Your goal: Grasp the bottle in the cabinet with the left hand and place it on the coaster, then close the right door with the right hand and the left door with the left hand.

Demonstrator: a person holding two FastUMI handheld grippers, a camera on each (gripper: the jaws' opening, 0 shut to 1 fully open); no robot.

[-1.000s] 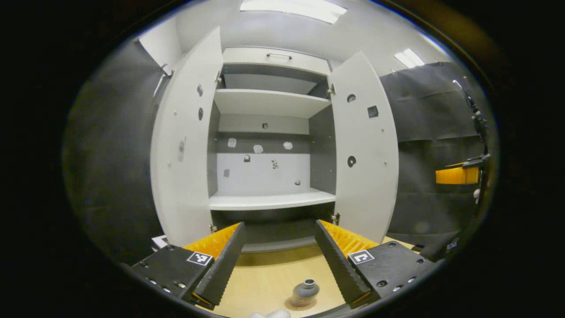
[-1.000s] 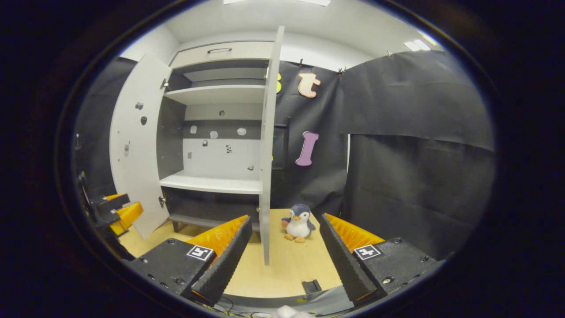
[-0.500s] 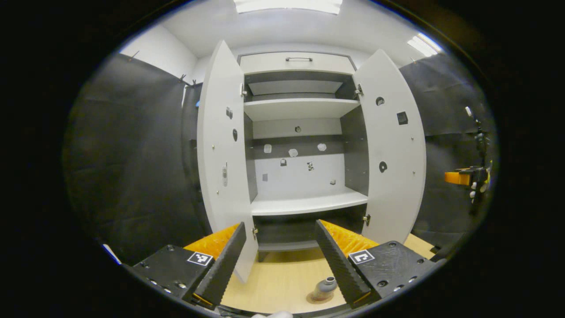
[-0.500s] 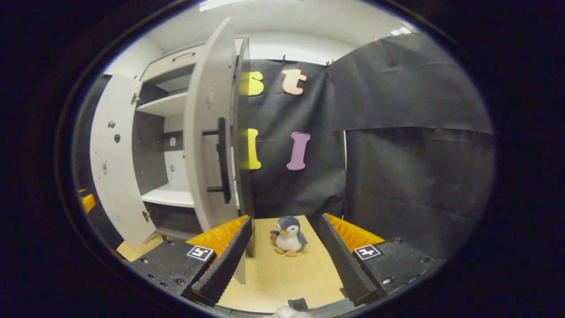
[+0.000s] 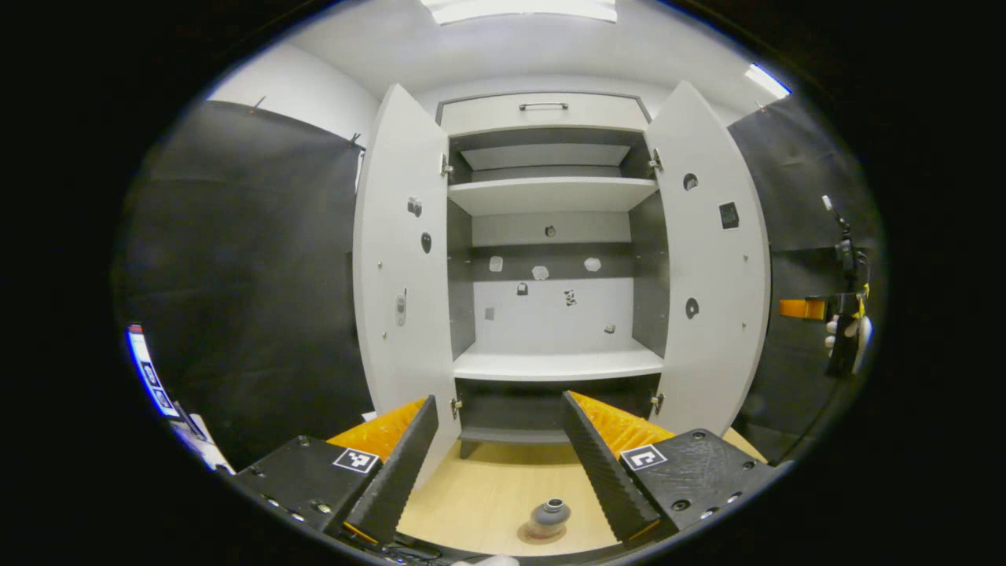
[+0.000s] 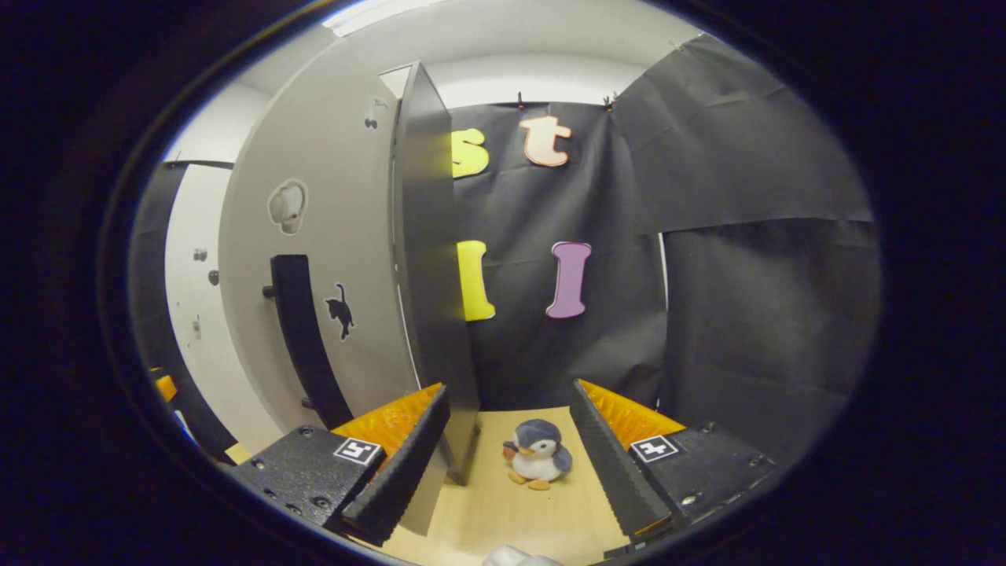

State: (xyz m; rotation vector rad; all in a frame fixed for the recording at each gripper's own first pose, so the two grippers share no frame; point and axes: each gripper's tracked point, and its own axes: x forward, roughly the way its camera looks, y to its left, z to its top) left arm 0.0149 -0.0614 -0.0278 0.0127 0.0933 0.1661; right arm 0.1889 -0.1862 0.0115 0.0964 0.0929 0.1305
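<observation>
No legible text or numbers on cabinet (image 5: 550, 236) or doors

Black cloth walls (image 5: 236, 259), ceiling light panel (image 5: 519, 9), wooden tabletop (image 5: 487, 503).

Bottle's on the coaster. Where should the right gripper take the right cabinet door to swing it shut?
Probably the long black vertical handle on the light grey right cabinet door's outer face. The open right gripper could come from the door's outer side; the bar stands proud on posts.

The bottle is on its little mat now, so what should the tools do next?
Probably swing the right tool left against the right door to push it shut. The bottle already sits on the coaster, both doors stand open, and the right tool is open beside that door's outer face.
</observation>
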